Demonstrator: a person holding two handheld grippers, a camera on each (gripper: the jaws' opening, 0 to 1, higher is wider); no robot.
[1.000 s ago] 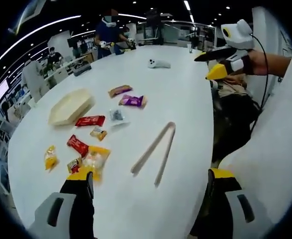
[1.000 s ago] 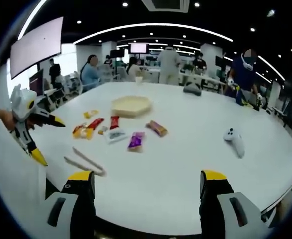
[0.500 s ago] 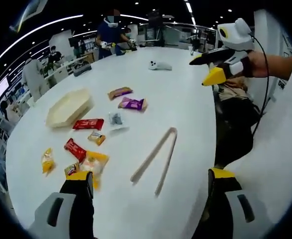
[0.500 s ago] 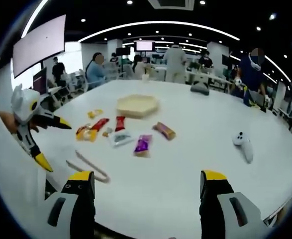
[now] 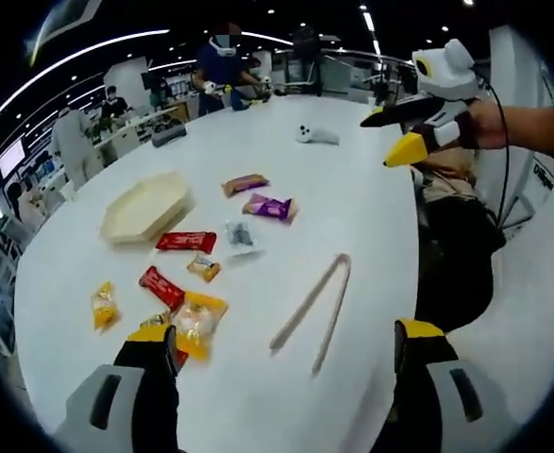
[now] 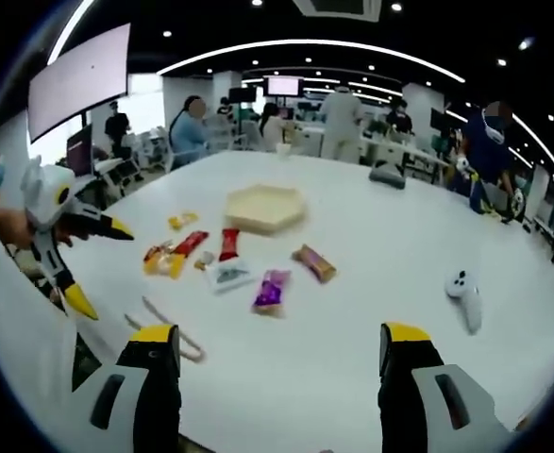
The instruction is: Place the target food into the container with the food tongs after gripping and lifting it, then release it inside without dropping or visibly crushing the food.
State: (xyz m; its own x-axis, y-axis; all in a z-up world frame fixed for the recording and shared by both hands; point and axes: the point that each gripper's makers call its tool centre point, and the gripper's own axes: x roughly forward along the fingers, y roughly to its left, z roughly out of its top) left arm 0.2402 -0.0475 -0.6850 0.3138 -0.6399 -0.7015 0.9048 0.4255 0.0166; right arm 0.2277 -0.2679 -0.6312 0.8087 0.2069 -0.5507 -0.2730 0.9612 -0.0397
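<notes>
Pale beige plastic food tongs are lying open on the white table, right of scattered snack packets. Both grippers' jaws are standing apart, empty; since earlier, only cameras are shifting.

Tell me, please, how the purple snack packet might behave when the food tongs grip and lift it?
The purple snack packet looks small, flat and glossy, so it is probably light, somewhat floppy and slippery. Lying flat on the white table, its edge may be hard to catch with the food tongs.

Food tongs partly behind the right gripper's jaw, snack labels perhaps too small
</notes>
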